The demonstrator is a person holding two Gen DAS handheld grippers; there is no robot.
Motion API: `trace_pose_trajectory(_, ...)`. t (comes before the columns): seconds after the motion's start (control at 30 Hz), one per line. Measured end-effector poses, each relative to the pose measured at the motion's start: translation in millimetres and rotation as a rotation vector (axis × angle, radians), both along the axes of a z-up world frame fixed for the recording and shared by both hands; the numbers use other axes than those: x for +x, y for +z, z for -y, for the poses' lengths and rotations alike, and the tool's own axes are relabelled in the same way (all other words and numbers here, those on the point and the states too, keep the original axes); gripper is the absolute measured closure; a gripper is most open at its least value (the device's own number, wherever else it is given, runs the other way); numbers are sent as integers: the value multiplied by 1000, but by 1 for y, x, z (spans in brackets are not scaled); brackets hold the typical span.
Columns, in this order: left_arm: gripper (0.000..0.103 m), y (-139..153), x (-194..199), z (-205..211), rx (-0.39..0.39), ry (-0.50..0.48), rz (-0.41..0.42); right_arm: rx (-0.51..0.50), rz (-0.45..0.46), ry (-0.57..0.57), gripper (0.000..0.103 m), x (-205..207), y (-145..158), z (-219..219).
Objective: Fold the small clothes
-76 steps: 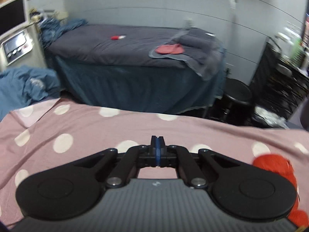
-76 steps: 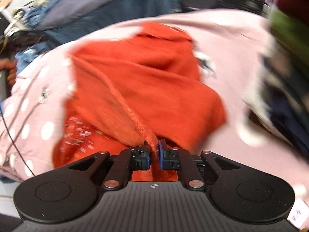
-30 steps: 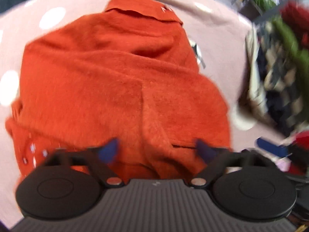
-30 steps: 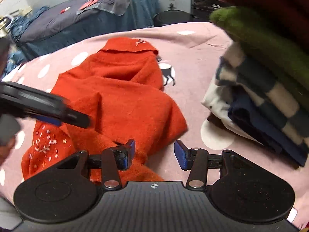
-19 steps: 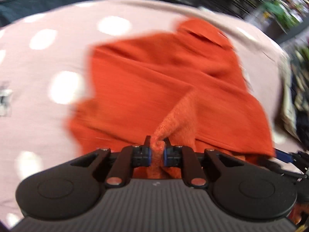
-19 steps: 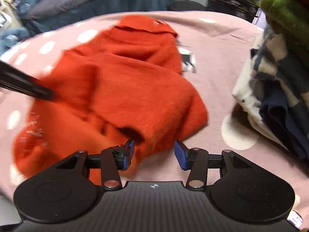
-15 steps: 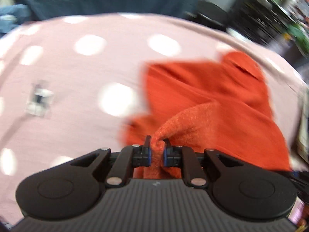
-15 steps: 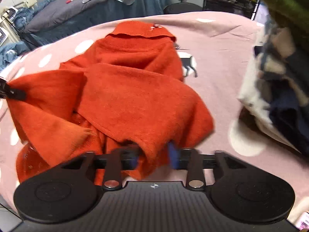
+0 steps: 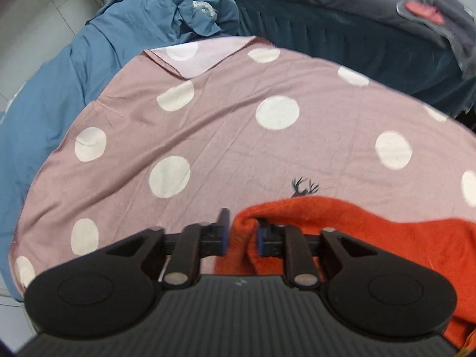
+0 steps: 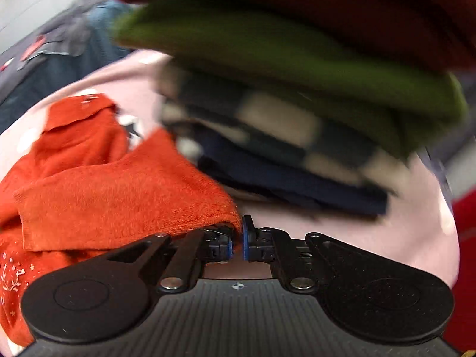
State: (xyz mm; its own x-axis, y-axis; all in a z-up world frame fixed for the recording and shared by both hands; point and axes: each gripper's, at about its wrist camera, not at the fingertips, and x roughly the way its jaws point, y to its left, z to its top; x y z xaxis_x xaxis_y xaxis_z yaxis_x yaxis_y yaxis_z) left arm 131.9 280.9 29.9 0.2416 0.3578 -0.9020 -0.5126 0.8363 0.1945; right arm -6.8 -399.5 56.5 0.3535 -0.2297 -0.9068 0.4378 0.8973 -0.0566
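The orange sweater (image 10: 98, 184) lies crumpled on my pink polka-dot sheet (image 9: 226, 136), its collar toward the far side. My right gripper (image 10: 237, 242) has its fingers pressed nearly together, pinching a corner of the sweater's folded edge. My left gripper (image 9: 240, 233) has just been opening: its fingers stand slightly spread with a bunched edge of the sweater between them, touching the right pad but clear of the left one. Just beside the sweater, on the right, rises a stack of folded clothes (image 10: 297, 95), blurred. Beyond the sheet lie a blue duvet (image 9: 98, 44) and a dark bed (image 9: 342, 9).
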Motion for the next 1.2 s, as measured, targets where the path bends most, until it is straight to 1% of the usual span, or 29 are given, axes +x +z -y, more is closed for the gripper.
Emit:
trace_pose_trajectory(0.07,19,-7,-2,22,10,-43,-22,15,-51,15,71,-5,-5,-2)
trace_pose_trajectory(0.1,10,-12,-8,38,0,-74,-25,14,-46,14,63,-8,-6,-7)
trace_pose_trajectory(0.13,6,-18,-13,55,-22,-119,-24,15,-35,11,56,-11,-5,-14)
trace_pose_trajectory(0.17,6,-21,-18,73,-53,-176,-25,19,-31,22,44,-13,-4,-22)
trace_pose_trajectory(0.2,6,-26,-21,92,-82,-237,-33,24,-31,39,40,-14,-3,-31)
trace_pose_trajectory(0.23,6,-31,-26,110,-105,-293,-48,29,-29,60,36,-15,-3,-42)
trace_pose_trajectory(0.3,5,-40,-40,145,-143,-403,-84,46,-33,119,35,-17,-6,-60)
trace_pose_trajectory(0.33,3,-45,-49,161,-161,-461,-96,65,-36,167,33,-18,-8,-70)
trace_pose_trajectory(0.37,0,-50,-59,176,-177,-509,-104,89,-38,226,27,-20,-10,-81)
trace_pose_trajectory(0.4,0,-56,-68,189,-198,-560,-116,120,-40,288,23,-21,-12,-90)
trace_pose_trajectory(0.43,0,-62,-77,201,-220,-618,-132,159,-46,343,14,-22,-15,-99)
trace_pose_trajectory(0.47,0,-69,-84,212,-234,-666,-144,200,-57,388,11,-22,-18,-106)
trace_pose_trajectory(0.5,0,-75,-92,220,-243,-705,-154,233,-72,421,12,-19,-23,-113)
trace_pose_trajectory(0.57,0,-87,-103,224,-267,-772,-156,293,-108,470,11,-17,-33,-123)
trace_pose_trajectory(0.63,0,-95,-115,226,-269,-807,-127,350,-143,481,11,-15,-42,-122)
trace_pose_trajectory(0.7,0,-102,-120,225,-277,-811,-117,396,-170,473,11,-16,-52,-121)
trace_pose_trajectory(0.83,0,-116,-121,223,-369,-795,-151,463,-213,444,11,-15,-76,-117)
trace_pose_trajectory(0.9,0,-126,-126,230,-402,-804,-178,478,-219,437,11,-19,-84,-121)
trace_pose_trajectory(0.93,1,-132,-130,234,-400,-812,-196,491,-227,440,10,-20,-89,-124)
trace_pose_trajectory(0.97,2,-138,-133,239,-383,-814,-213,501,-239,449,3,-21,-92,-128)
trace_pose_trajectory(1.0,2,-141,-137,243,-364,-817,-214,490,-235,463,0,-25,-88,-130)
trace_pose_trajectory(1.03,3,-141,-142,246,-340,-820,-193,475,-231,496,0,-27,-87,-137)
trace_pose_trajectory(1.07,8,-141,-145,248,-327,-821,-178,461,-237,542,4,-28,-86,-144)
trace_pose_trajectory(1.1,12,-139,-146,250,-321,-823,-175,435,-243,583,20,-29,-85,-151)
trace_pose_trajectory(1.13,26,-136,-147,252,-326,-832,-172,419,-245,618,72,-30,-82,-157)
trace_pose_trajectory(1.17,48,-132,-147,253,-341,-846,-169,428,-248,650,80,-31,-81,-161)
trace_pose_trajectory(1.2,61,-127,-147,254,-357,-858,-169,450,-239,667,80,-32,-78,-163)
